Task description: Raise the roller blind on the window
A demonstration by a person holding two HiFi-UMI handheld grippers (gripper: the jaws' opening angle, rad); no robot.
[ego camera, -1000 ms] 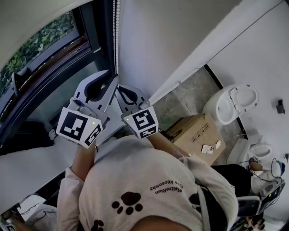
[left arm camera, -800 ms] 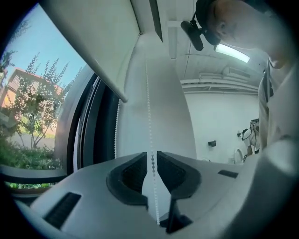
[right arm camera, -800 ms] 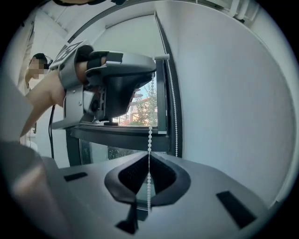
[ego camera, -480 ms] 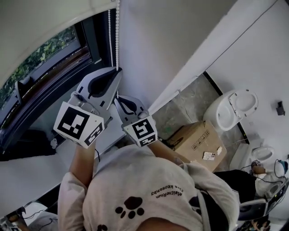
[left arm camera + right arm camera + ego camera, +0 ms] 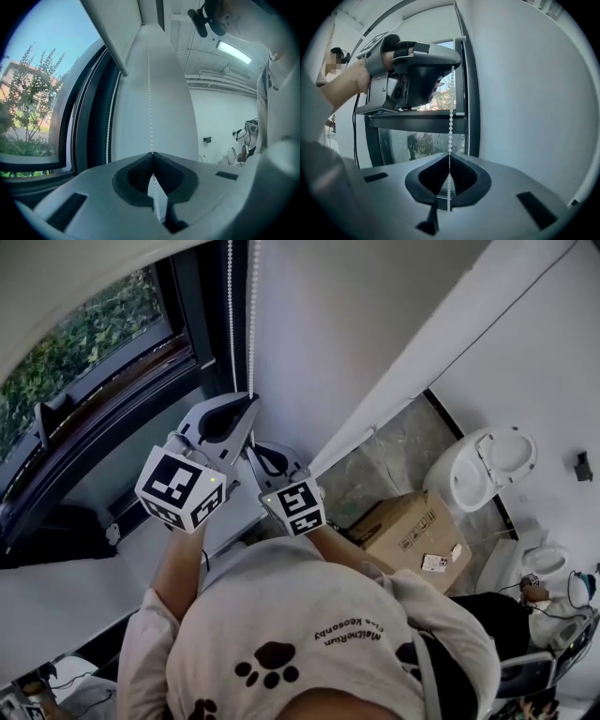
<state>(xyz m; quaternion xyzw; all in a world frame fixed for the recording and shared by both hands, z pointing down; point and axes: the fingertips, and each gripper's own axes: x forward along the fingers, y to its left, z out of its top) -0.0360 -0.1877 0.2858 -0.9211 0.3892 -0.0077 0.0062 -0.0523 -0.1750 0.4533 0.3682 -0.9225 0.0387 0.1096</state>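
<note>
Left claw (image 5: 249,404): now clamped on bead chain (image 5: 250,324); open a second ago.
Right claw (image 5: 253,450): pinching same chain lower down, unchanged.

The bead chain (image 5: 251,324) is white. The left tool (image 5: 151,153) and right tool (image 5: 449,154) are pale grey with black jaw linings. Each marker cube (image 5: 183,491) bears black-and-white squares. The window frame (image 5: 192,334) is black and the wall (image 5: 337,324) is white. The shirt (image 5: 309,615) is cream with black paw prints. The cardboard box (image 5: 408,521) is brown, the toilet (image 5: 487,456) is white, and the floor (image 5: 394,442) is mottled grey.
</note>
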